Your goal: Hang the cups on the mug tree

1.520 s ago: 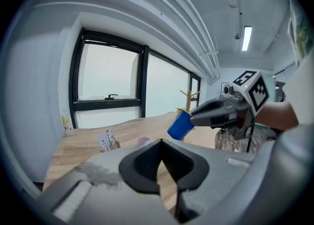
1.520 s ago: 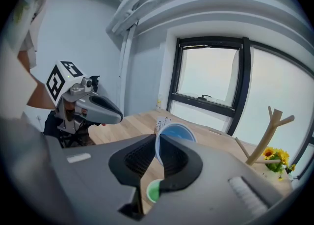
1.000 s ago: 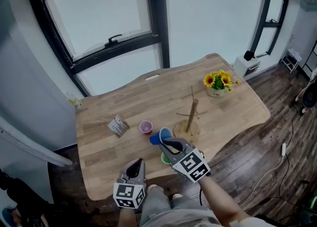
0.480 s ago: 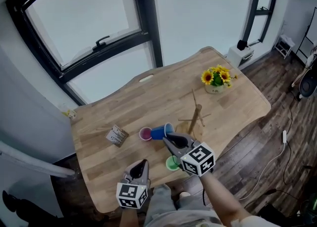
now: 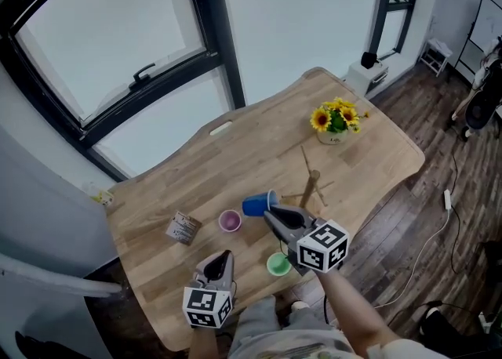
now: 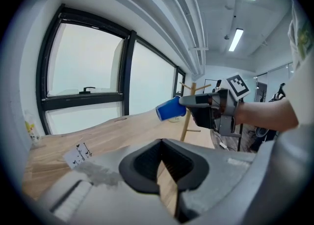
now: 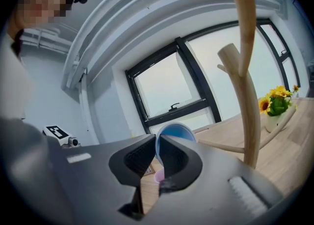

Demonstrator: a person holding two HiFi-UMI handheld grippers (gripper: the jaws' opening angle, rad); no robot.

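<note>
right gripper [image 5: 272,214]: my jaws are nipped on the rim of the blue cup, one pad inside the mouth and one outside the wall
blue cup [image 5: 257,204]: at my right jaw tips, on its side in the air above the table, its open mouth facing back along my jaws and its base pointing away from me
mug tree [image 5: 311,186]: upright, just to the right of my right jaw tips; in the right gripper view its trunk and a bare peg rise close on that side, and the blue cup touches neither
left gripper [image 5: 222,258]: my jaws are pressed together with nothing between them, only a thin sliver of wood showing past them; it is low over the near edge of the table, well apart from the blue cup
pink cup [image 5: 229,220]: mouth up on the table, ahead of my left gripper and to the left of my right jaw tips, below the blue cup
green cup [image 5: 278,263]: mouth up on the table near the edge, close under the body of my right gripper, to the right of my left gripper
small printed piece [image 5: 181,227]: ahead and left of my left gripper; it may be a box or a folded card, I cannot tell which
sunflower pot [image 5: 333,124]: beyond the mug tree, well apart from both grippers
table [image 5: 196,165]: pale wood, under both my grippers
</note>
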